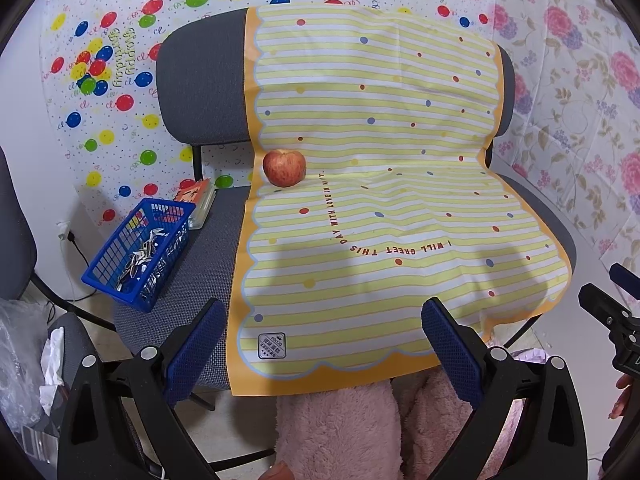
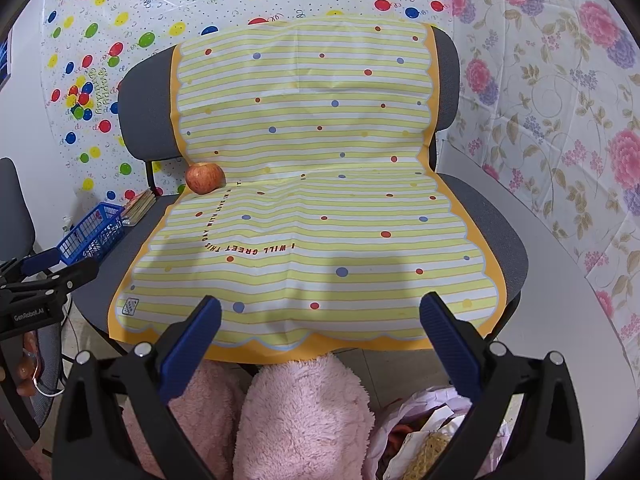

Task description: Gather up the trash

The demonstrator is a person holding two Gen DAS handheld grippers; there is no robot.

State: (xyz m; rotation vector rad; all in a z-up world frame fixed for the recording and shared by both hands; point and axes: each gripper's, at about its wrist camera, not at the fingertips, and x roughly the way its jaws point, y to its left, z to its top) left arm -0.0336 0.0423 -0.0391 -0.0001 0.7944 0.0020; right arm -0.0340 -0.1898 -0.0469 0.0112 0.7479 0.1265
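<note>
- Far left, left wrist view: blue basket point(image 1: 138, 252) is seen on the chair seat's left edge, holding small silvery scraps; prob. the collection bin, though that is a judgement. A flat packet point(image 1: 200, 202) lies just behind it.
- Apple point(image 1: 284, 168) sits at the crease btw. seat and backrest, on the left part of the striped yellow sheet point(image 1: 372, 184) draped over the grey chair point(image 1: 200, 92). Whole fruit, so it is not clearly trash.
- Left claw point(image 1: 324, 344): jaws spread wide, nothing held, hovering over the sheet's front edge.
- Right claw point(image 2: 320, 336): also spread, empty, near the front edge of the same sheet, well apart from the apple.
- Lower right, right wrist view: pale bag point(image 2: 420, 432) on the floor w/ paper scraps inside, another likely trash spot.
- Pink fluffy fabric point(image 2: 304, 412) is seen below both claws, prob. the person's legs.
- No loose trash is visible on the sheet itself.
- Step in hand, judged: locating a piece to pick. To be done well: the nearer claw (left) should be used for the left side, approach kept low and level, jaws centred before closing, sheet not to be snagged or dragged.
</note>
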